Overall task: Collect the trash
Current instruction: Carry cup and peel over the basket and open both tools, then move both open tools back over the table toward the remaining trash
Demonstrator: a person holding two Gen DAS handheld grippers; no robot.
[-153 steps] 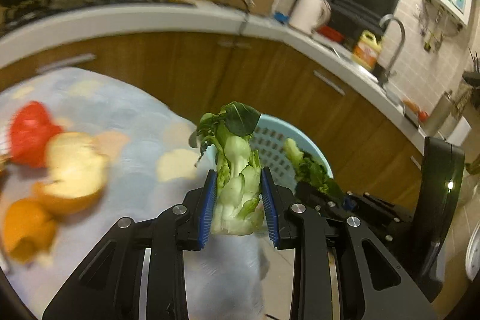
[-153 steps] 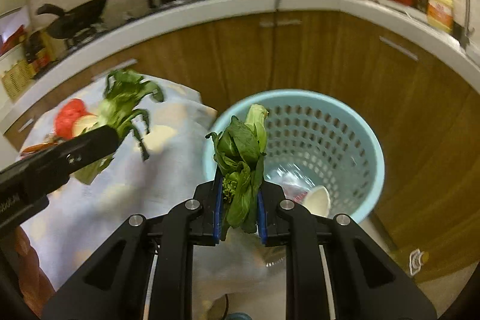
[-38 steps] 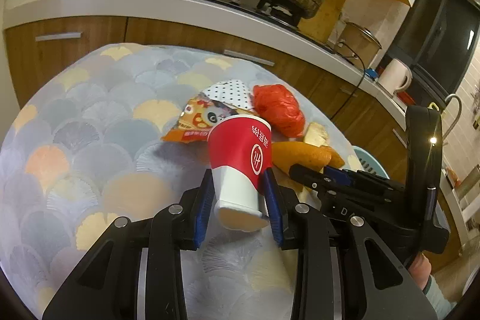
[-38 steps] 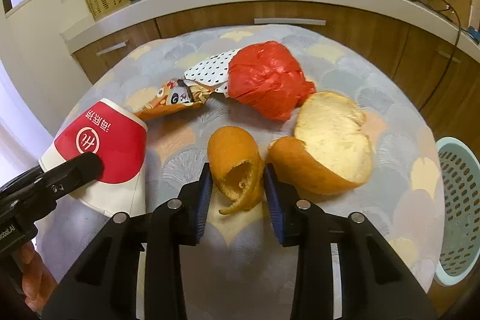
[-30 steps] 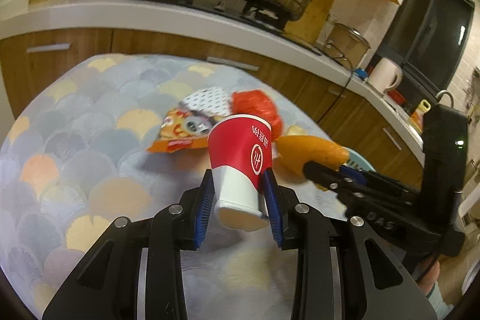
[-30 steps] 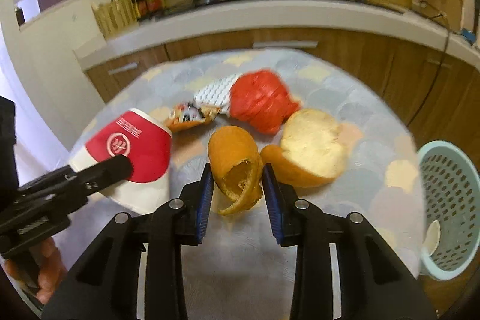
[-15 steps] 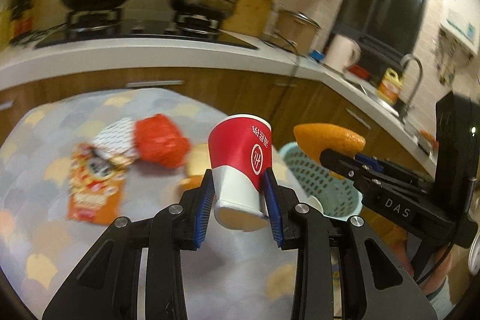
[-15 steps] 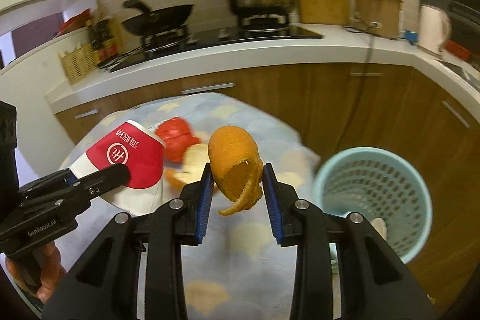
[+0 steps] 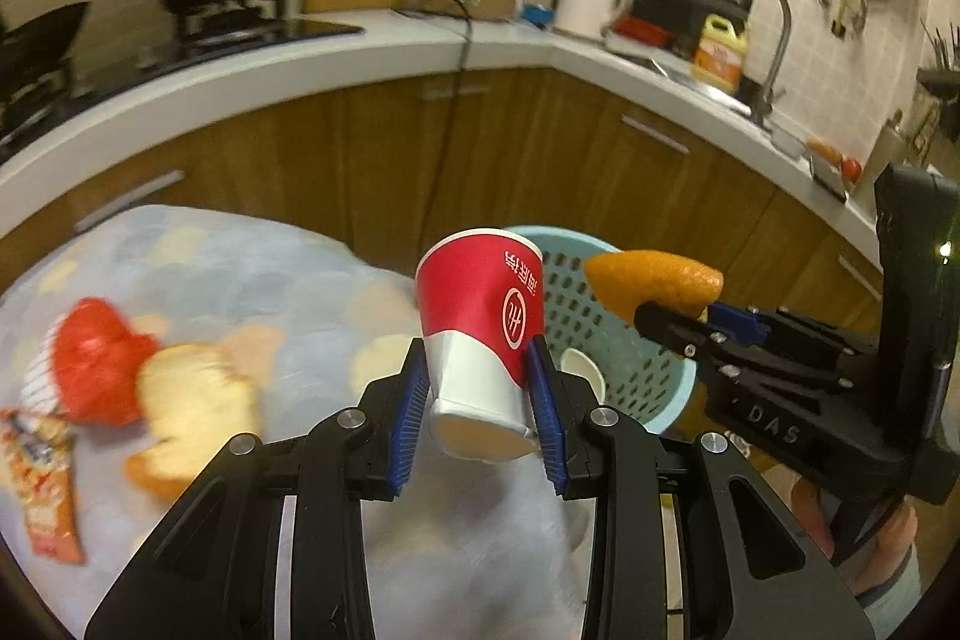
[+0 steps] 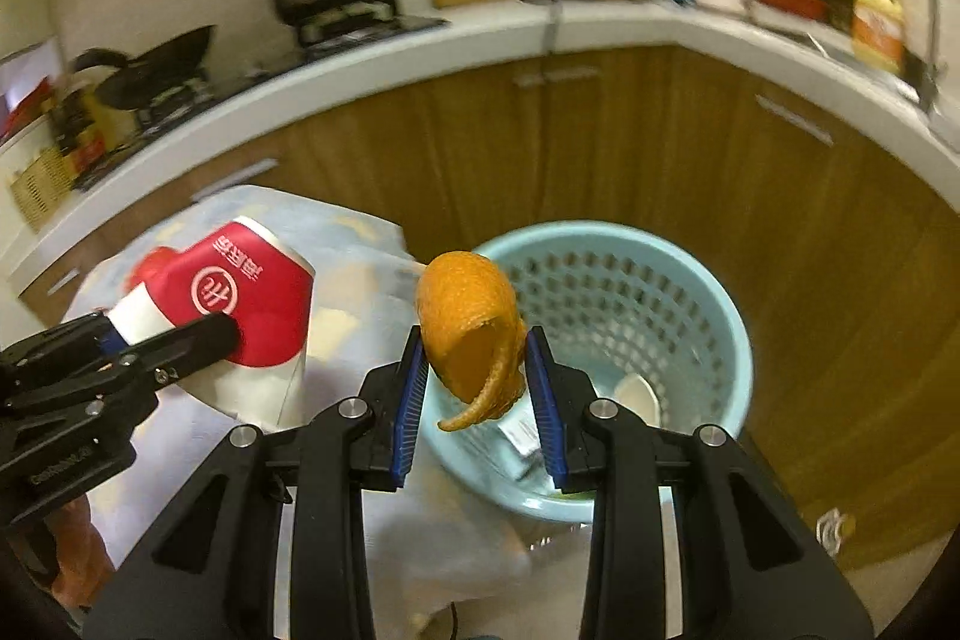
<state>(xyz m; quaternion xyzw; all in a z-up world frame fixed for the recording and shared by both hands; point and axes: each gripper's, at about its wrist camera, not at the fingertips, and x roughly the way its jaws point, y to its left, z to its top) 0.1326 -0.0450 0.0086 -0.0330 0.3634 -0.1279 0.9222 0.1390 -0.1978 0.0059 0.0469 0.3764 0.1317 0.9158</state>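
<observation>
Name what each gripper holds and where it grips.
Left gripper: red paper cup, by its white base. Right gripper: orange peel, pinched across its sides.

The left gripper (image 9: 480, 400) clamps a red and white paper cup (image 9: 483, 334) by its lower white part, rim tilted away; behind the cup sits a light blue perforated basket (image 9: 624, 340); the right gripper (image 9: 678, 328) holds an orange peel (image 9: 654, 280) over the basket's rim; left of the basket, on the patterned tablecloth (image 9: 252, 268), lie a red bag (image 9: 96, 364), a pale peel piece (image 9: 192, 400) and a snack wrapper (image 9: 45, 496).

The right gripper (image 9: 672, 325) body reads "DAS"; the red cup (image 9: 483, 301) carries Chinese characters.
</observation>
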